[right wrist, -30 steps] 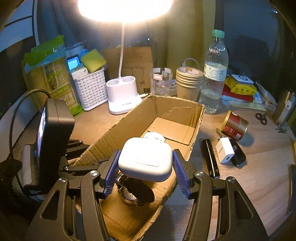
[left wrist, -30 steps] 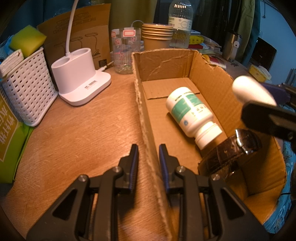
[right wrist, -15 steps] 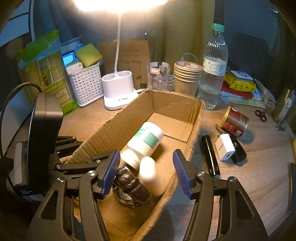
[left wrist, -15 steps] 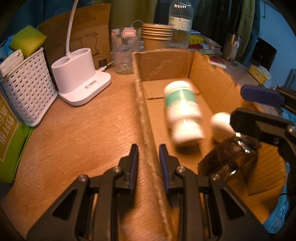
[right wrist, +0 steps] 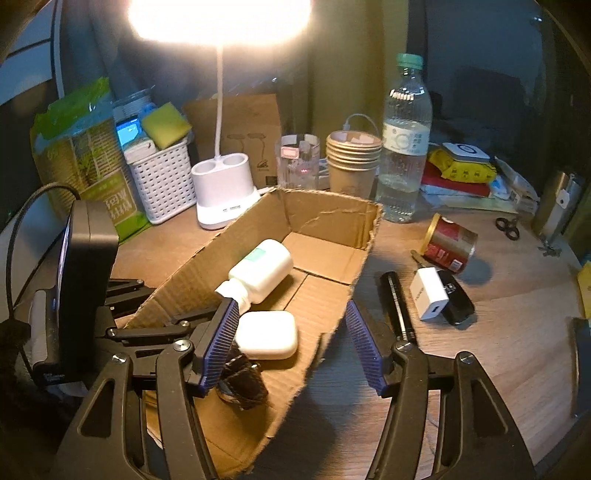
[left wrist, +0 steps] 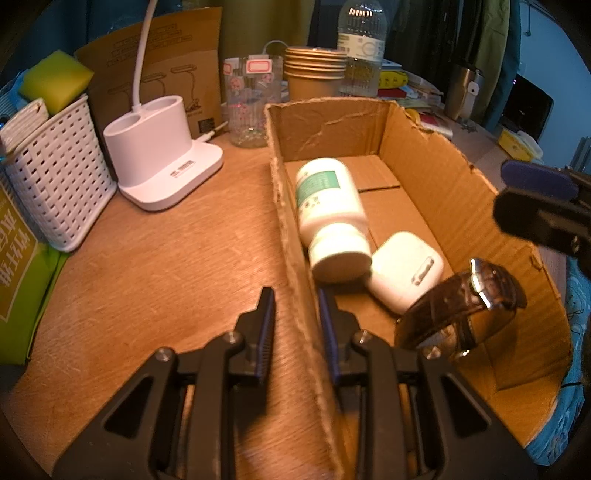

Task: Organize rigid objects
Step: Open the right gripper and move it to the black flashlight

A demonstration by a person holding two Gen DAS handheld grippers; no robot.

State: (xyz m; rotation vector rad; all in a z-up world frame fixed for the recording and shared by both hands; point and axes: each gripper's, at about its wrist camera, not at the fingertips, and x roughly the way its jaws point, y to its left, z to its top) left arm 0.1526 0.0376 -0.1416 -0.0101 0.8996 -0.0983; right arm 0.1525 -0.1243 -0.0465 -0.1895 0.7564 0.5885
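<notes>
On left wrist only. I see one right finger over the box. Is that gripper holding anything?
Observer: No. The right gripper is open and holds nothing; the earbud case lies in the cardboard box.
Operator: Anything left outside, right of the box?
Observer: A black flashlight, a white charger and a red can lying on its side.
Operator: Lamp on?
Observer: Yes, the lamp head is lit.
</notes>
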